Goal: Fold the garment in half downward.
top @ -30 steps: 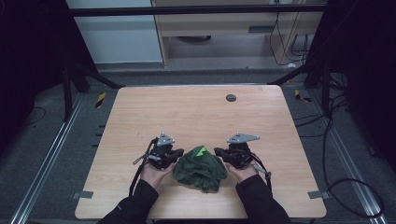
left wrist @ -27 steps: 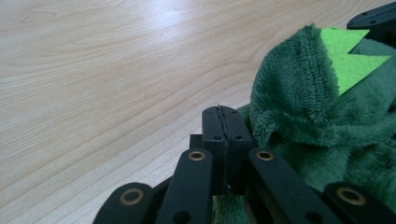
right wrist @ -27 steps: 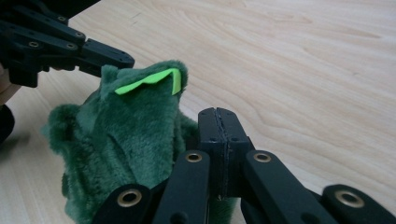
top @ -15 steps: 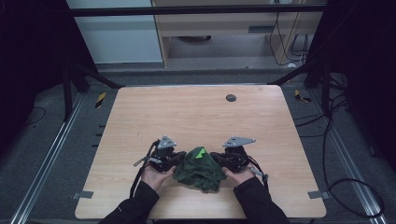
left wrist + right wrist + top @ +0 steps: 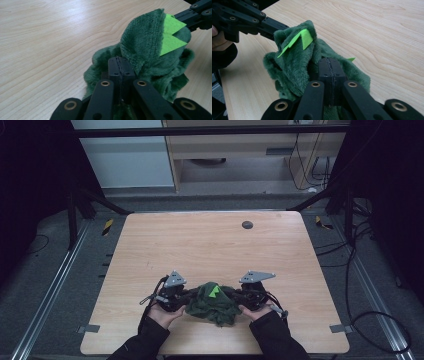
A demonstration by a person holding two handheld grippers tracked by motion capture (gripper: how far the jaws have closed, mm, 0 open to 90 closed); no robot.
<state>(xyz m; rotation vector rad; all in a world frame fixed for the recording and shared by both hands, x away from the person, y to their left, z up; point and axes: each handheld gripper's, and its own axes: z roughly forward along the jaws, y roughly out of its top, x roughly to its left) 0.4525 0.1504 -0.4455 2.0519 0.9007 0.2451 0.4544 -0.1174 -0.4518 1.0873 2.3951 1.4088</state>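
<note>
Either side of green cloth (image 5: 214, 302): level hands.

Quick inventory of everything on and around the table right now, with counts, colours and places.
Plush cloth: one, dark green with bright green triangles, near edge of the table, bunched between both grippers.
Table: one, light wood, centre.
Round disc: one, dark, far side of tabletop.
Cabinet: one, beige, behind the table.
Cables: several, black, floor at right.
Left gripper: one, black, jaws closed at the cloth's left side.
Right gripper: one, black, jaws closed at its right side.
Hands: two, dark sleeves, bottom edge.
</note>
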